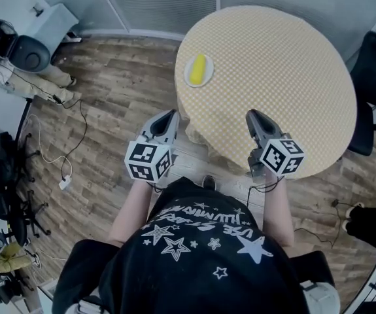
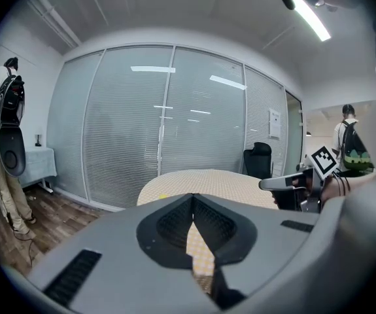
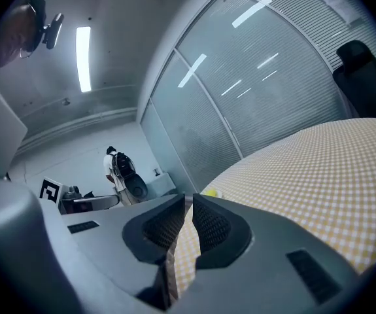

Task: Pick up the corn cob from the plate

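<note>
Lying on a small white plate [image 1: 189,77], the corn cob [image 1: 199,68] is a short, stubby piece of plain yellow. Its length runs roughly from 12 to 6 o'clock in the head view. Husk or kernel detail is too small to make out. The plate sits near the 9 o'clock rim of a round table [image 1: 279,77] covered in a yellow-and-white checked cloth.

The left tool [image 1: 172,114] hangs off the table's edge over the wooden floor [image 1: 109,103], and the cob is at about 1 o'clock from its tip. The right tool [image 1: 252,114] is over the near part of the table, with the cob at about 10 o'clock from it. Both are well apart from the plate.

In the left gripper view the left tool [image 2: 192,199] has its jaws closed together on nothing. The cob [image 2: 163,196] shows there as a small yellow speck at 11 o'clock. The right tool [image 3: 189,201] is likewise closed and empty in its own view, with the cob [image 3: 212,193] just past its tip.
</note>
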`<state>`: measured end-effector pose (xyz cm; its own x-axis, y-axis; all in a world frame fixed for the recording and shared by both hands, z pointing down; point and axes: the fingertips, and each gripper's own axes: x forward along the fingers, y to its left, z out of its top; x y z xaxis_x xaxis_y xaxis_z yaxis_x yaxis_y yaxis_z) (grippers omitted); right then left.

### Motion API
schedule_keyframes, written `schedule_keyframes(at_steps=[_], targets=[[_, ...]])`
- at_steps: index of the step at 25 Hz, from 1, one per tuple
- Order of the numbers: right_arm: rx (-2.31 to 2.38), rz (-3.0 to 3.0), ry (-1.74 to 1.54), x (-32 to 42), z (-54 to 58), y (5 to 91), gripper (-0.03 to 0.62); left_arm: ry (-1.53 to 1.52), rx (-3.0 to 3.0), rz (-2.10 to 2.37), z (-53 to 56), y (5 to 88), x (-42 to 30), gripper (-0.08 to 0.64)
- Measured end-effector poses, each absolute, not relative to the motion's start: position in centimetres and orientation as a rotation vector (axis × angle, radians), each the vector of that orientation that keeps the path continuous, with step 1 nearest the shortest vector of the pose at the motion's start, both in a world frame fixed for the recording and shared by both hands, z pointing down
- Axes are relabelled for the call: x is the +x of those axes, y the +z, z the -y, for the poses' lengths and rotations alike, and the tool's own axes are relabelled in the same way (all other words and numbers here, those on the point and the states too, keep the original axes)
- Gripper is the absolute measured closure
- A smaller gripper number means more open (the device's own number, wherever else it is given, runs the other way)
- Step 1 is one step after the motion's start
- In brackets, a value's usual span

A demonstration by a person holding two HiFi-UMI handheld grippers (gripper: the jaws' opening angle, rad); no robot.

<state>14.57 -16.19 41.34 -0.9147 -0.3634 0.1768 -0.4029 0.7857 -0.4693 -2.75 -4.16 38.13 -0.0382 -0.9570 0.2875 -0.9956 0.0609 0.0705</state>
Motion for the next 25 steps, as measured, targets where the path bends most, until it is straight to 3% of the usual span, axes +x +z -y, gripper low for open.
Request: schedule_keyframes(at_steps=[25], targets=[[0.778,2.747,0.861,5.0,22.5,45.3,0.543,0.212,2.040,1.881,13.9,42.3,-12.9,0.552]])
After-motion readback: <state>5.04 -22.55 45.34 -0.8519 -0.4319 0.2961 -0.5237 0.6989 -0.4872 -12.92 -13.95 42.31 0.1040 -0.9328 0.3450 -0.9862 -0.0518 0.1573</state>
